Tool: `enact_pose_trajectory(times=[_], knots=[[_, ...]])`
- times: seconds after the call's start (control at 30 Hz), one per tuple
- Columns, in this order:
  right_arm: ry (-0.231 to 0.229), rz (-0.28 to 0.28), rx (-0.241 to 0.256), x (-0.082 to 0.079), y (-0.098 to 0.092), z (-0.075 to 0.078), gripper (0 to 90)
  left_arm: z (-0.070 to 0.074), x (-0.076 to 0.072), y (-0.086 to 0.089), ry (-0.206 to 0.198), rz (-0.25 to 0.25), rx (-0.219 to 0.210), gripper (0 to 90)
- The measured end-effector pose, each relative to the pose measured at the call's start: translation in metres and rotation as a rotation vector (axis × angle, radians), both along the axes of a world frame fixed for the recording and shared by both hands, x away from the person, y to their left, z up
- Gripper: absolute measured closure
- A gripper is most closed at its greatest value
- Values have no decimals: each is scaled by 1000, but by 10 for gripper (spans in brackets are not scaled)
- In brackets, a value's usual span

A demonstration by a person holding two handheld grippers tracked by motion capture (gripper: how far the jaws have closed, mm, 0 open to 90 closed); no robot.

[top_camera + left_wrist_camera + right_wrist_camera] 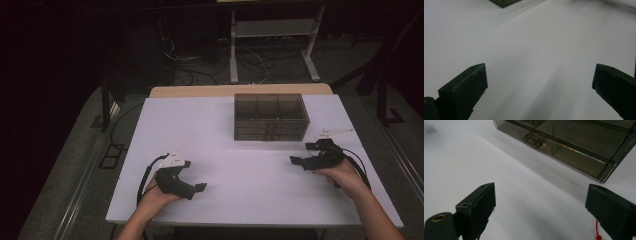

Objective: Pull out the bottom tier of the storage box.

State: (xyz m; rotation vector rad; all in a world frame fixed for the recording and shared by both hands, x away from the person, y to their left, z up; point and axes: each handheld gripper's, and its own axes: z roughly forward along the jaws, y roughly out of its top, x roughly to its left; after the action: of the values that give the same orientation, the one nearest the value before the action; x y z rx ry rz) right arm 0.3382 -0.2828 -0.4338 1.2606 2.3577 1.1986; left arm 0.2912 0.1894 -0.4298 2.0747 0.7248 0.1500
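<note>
A smoky clear plastic box (270,116) with a shut lid and inner compartments stands on the white table (235,165) at the back, right of centre. Its front wall with a latch (532,140) fills the top of the right gripper view. My left gripper (200,187) rests low over the table at the front left, jaws wide apart and empty (539,85). My right gripper (300,154) is held at the right, just in front of the box's right end, jaws wide apart with nothing between them (540,202).
A corner of the box (505,2) shows at the top of the left gripper view. A small red cord (597,231) hangs by the right jaw. Beyond the table stand a metal frame (272,35) and floor cables (200,65).
</note>
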Motion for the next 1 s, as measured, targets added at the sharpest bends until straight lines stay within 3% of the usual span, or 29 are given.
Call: enact_pose_trajectory(times=[1.0], knots=[[-13,34,2,1,33,-3,97,0,-1,-1,4,-2,-2,0]])
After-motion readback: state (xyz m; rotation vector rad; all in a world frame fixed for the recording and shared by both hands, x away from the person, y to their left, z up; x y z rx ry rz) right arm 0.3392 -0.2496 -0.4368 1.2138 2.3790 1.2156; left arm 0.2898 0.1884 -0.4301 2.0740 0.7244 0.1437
